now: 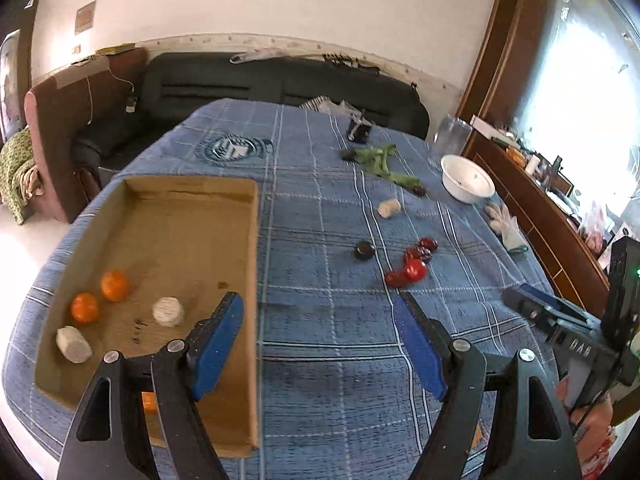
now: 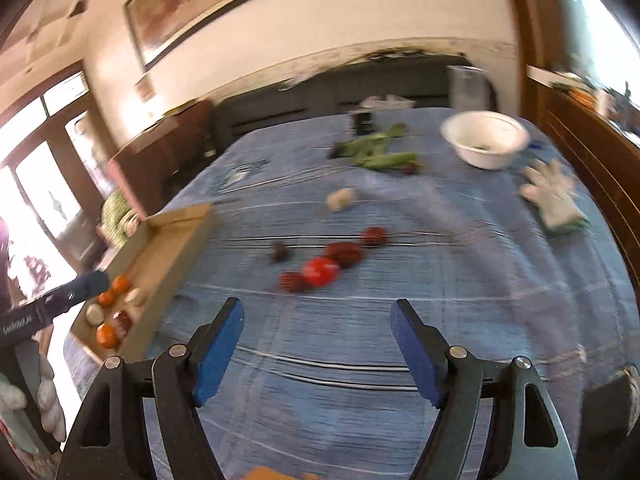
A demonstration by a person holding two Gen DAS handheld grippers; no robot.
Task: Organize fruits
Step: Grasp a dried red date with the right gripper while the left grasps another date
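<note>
A cardboard tray (image 1: 236, 216) lies on the blue checked cloth at the left. It holds two oranges (image 1: 114, 285), two pale round pieces (image 1: 168, 311) and more fruit under my fingers. The tray also shows in the right wrist view (image 2: 188, 220). A cluster of red fruits (image 1: 414, 262) and a dark fruit (image 1: 363, 250) lie on the cloth at centre right. The cluster shows in the right wrist view (image 2: 320, 270) too. A pale piece (image 1: 389, 208) lies farther back. My left gripper (image 1: 318, 334) is open and empty over the tray's right wall. My right gripper (image 2: 318, 334) is open and empty, short of the red fruits.
A white bowl (image 1: 468, 180), green leafy stems (image 1: 384, 164), a white glove (image 1: 506, 226) and a clear jar (image 1: 450, 138) are at the far right of the table. A dark sofa (image 1: 256, 84) stands behind it. A wooden cabinet (image 1: 540, 216) runs along the right.
</note>
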